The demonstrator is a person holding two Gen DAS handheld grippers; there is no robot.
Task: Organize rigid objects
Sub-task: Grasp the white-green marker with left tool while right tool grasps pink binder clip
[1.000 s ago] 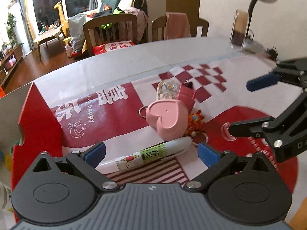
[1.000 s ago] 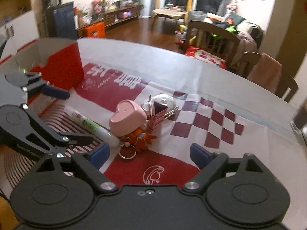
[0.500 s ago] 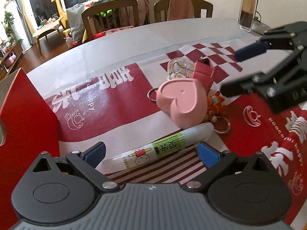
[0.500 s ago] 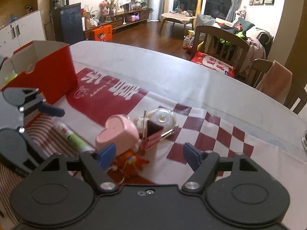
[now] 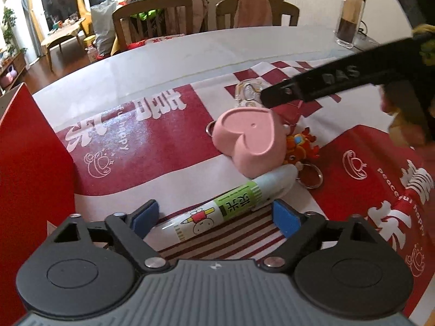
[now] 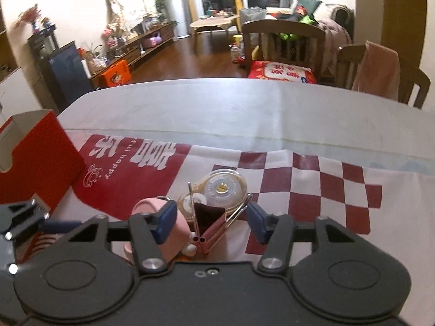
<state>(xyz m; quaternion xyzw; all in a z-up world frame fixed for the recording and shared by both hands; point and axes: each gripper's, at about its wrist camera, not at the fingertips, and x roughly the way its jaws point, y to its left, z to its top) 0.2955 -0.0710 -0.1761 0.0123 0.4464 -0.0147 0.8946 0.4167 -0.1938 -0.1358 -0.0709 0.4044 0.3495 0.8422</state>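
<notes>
A white marker pen with a green label (image 5: 231, 206) lies slantwise on the mat between the blue pads of my left gripper (image 5: 214, 217). Its jaws are closing and the pads stand just off the pen. Behind it rests a pink heart-shaped piece (image 5: 250, 141), with an orange figure keyring (image 5: 299, 146) beside it. My right gripper (image 6: 211, 221) straddles a pink binder clip (image 6: 210, 225) with its wire handles up. These jaws are closing too, with gaps still showing at the pads. A clear tape dispenser (image 6: 223, 187) lies just past the clip.
An open red box (image 5: 27, 163) (image 6: 35, 163) stands at the left on the red-and-white mat (image 6: 312, 190). A tall clear jar (image 5: 349, 24) stands at the table's far right. Wooden chairs (image 6: 282, 43) line the far edge.
The right gripper has swung in over the pile, rolled level and narrowed around the binder clip. The left jaws have narrowed around the pen after sinking a little closer to it.
</notes>
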